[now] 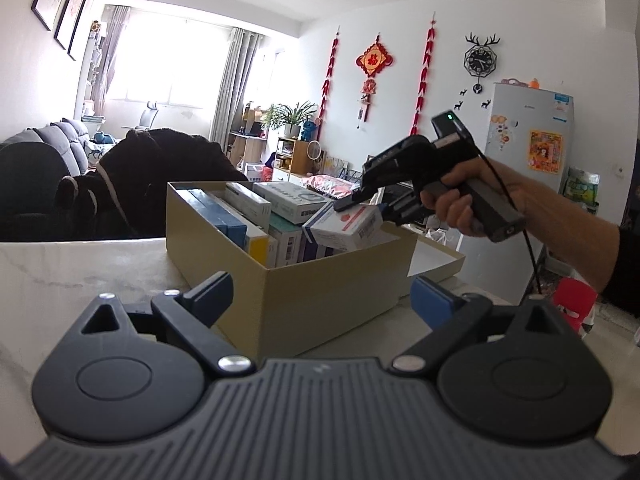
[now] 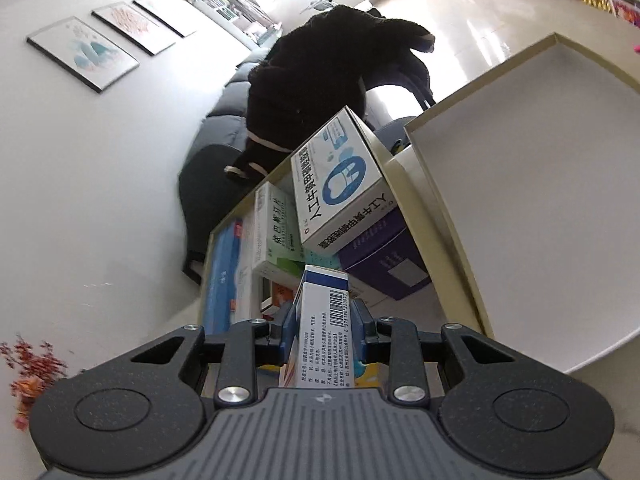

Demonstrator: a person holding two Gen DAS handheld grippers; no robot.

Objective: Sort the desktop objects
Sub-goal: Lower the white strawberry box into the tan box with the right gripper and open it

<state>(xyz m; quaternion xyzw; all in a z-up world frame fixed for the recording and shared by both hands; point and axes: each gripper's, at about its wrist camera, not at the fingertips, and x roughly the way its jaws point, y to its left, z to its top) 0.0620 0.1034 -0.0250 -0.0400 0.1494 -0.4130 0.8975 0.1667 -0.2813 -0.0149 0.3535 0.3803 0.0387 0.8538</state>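
Gripping a white carton (image 2: pixel 322 332), right claw (image 2: pixel 323 320) over the box (image 1: pixel 320 292), left claw (image 1: pixel 320 296) spread wide, low.

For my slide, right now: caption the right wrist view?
Right gripper holds a barcoded medicine box over the packed cardboard box.

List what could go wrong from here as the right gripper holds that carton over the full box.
The cardboard box looks packed, so the white carton in the right gripper may find no slot and sit proud. Pushing down could tip the blue-circle carton lying slanted on top.
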